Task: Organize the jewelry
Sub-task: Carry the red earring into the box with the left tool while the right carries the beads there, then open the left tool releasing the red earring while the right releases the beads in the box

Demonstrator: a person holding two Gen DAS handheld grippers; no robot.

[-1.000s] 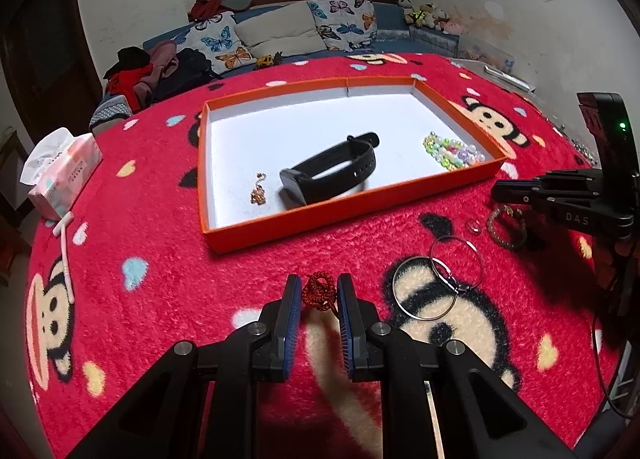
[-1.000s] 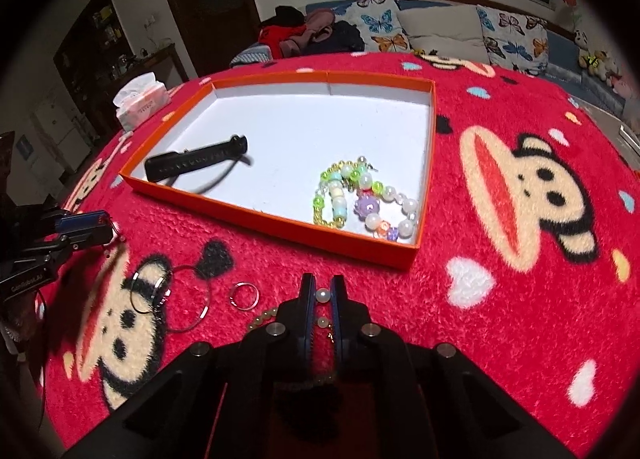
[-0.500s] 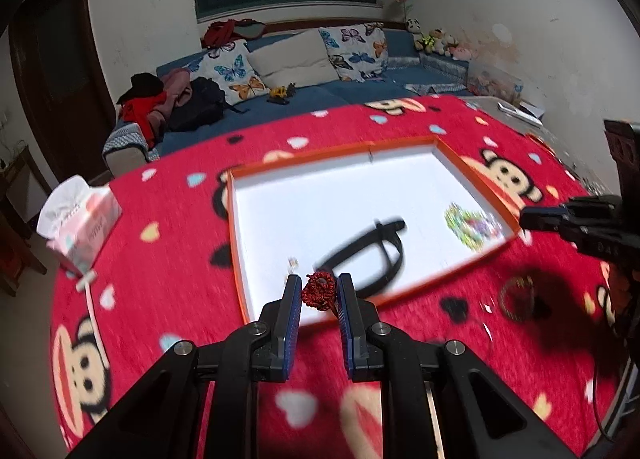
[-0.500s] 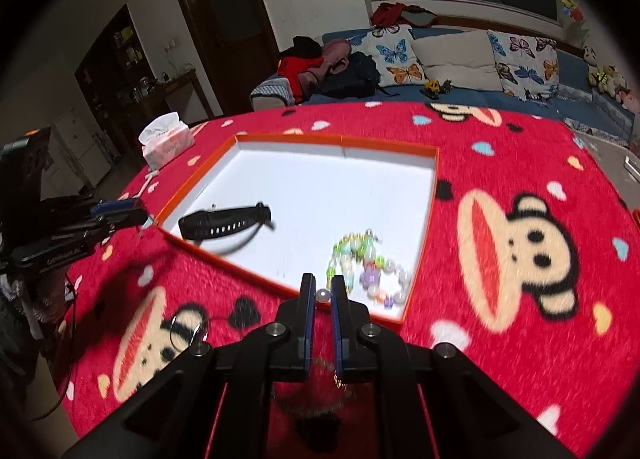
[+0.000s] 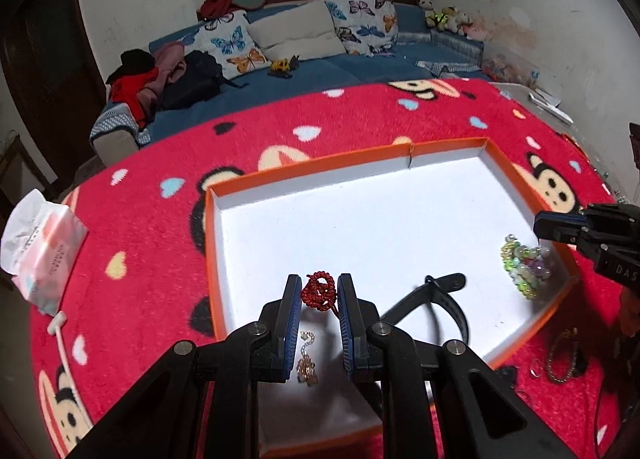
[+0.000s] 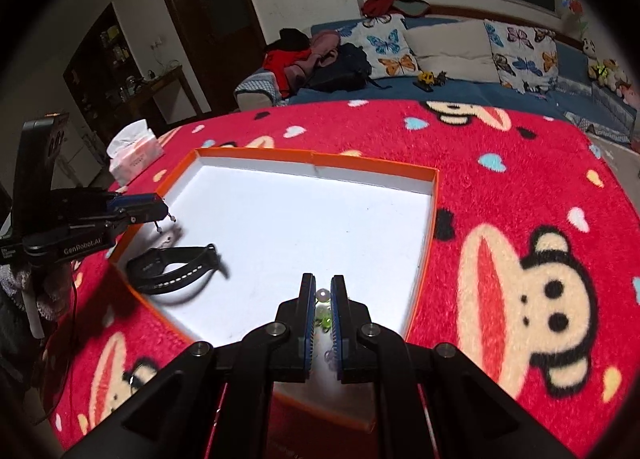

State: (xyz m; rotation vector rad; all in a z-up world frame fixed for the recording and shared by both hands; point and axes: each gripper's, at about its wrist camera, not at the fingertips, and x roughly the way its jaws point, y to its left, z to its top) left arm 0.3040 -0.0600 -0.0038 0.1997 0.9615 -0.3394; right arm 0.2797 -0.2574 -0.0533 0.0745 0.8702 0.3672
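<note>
Both grippers (image 5: 319, 291) (image 6: 322, 295) angled over tray (image 5: 360, 153)

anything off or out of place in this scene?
Mostly fine. The orange tray has a split in its far rim. A beaded bracelet and ring lie outside it on the red cloth, not yet sorted.

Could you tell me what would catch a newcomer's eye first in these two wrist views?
Probably the bright white tray with orange walls lying on a red cartoon-monkey blanket. Over it, the left gripper pinches a red knotted cord ornament, and the right gripper is closed on a pearl bead piece. Inside the tray lie a black watch band and a pastel bead bracelet.
</note>
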